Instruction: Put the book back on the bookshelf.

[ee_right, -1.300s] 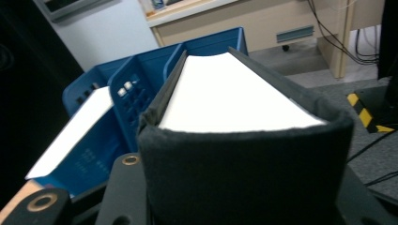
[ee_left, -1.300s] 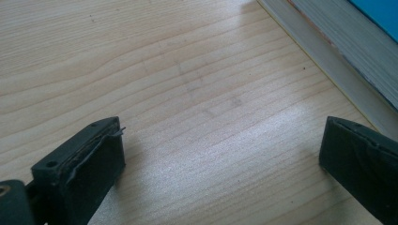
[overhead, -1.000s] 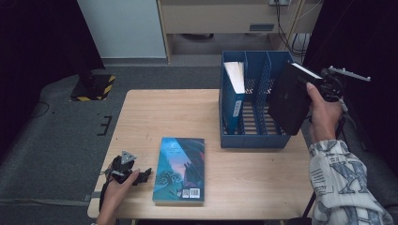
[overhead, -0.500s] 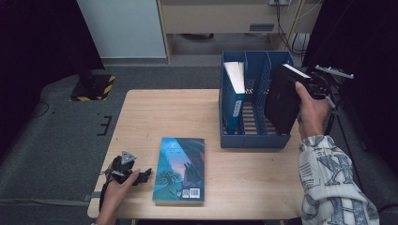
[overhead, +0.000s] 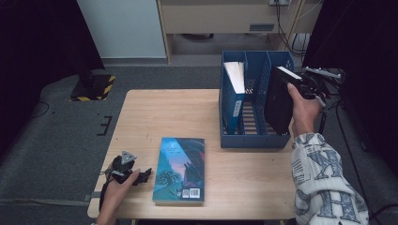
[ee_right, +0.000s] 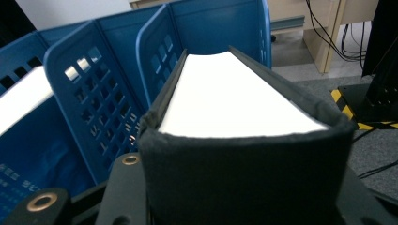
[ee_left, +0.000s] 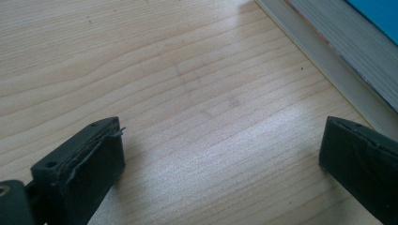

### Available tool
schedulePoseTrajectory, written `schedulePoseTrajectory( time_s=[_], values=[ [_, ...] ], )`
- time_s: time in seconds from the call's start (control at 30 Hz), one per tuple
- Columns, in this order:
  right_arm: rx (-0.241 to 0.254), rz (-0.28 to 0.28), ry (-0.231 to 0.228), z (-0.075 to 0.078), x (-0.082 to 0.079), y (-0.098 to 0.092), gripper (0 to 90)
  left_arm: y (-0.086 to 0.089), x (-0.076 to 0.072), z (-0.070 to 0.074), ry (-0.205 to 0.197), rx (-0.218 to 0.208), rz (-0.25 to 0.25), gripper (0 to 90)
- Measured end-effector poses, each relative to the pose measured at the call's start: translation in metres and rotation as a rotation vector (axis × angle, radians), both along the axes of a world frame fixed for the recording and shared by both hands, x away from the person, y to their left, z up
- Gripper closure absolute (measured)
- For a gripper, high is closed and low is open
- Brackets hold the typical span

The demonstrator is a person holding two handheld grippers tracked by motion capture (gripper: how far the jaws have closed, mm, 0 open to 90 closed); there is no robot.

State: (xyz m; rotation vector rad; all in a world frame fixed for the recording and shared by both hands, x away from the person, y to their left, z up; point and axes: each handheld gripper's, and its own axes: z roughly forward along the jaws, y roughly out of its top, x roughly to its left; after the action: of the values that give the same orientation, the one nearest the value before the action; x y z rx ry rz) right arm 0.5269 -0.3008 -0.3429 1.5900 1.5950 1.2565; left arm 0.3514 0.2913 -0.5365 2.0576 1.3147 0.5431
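A blue file rack (overhead: 253,140) stands at the table's right rear. Its left compartment holds an upright blue book (overhead: 233,89). My right gripper (overhead: 305,86) is shut on a thick black book (overhead: 278,101), gripping it by the spine. The book hangs upright over the rack's rightmost compartment, and how deep its lower end sits I cannot tell. In the right gripper view the black book (ee_right: 234,98) shows white pages, with the rack's dividers (ee_right: 94,93) just beyond. A teal book (overhead: 180,168) lies flat near the front edge. My left gripper (overhead: 129,173) rests open on the wood to its left, with nothing between its jaws (ee_left: 220,154).
The wooden table (overhead: 164,112) has bare room at its left and middle. The teal book's page edge (ee_left: 338,51) lies close to the left gripper's right jaw. A yellow-black striped base (overhead: 91,86) stands on the grey floor beyond the table, with cables at the back right.
My right hand has carried the black book left and down, bringing it over the rack's rightmost compartment. The left gripper and the teal book have stayed put.
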Motion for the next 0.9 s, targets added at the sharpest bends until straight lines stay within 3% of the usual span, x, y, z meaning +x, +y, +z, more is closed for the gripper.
schedulePoseTrajectory(
  time_s=[0.6,0.9],
  values=[
    [-0.049,-0.009,0.042,-0.023,0.013,0.012,52.7,0.000,0.001,0.000,0.000,0.000,-0.004,0.0],
    [-0.046,-0.013,0.059,-0.032,0.013,0.012,52.7,-0.001,0.001,0.000,0.000,-0.002,-0.003,0.0]
  ],
)
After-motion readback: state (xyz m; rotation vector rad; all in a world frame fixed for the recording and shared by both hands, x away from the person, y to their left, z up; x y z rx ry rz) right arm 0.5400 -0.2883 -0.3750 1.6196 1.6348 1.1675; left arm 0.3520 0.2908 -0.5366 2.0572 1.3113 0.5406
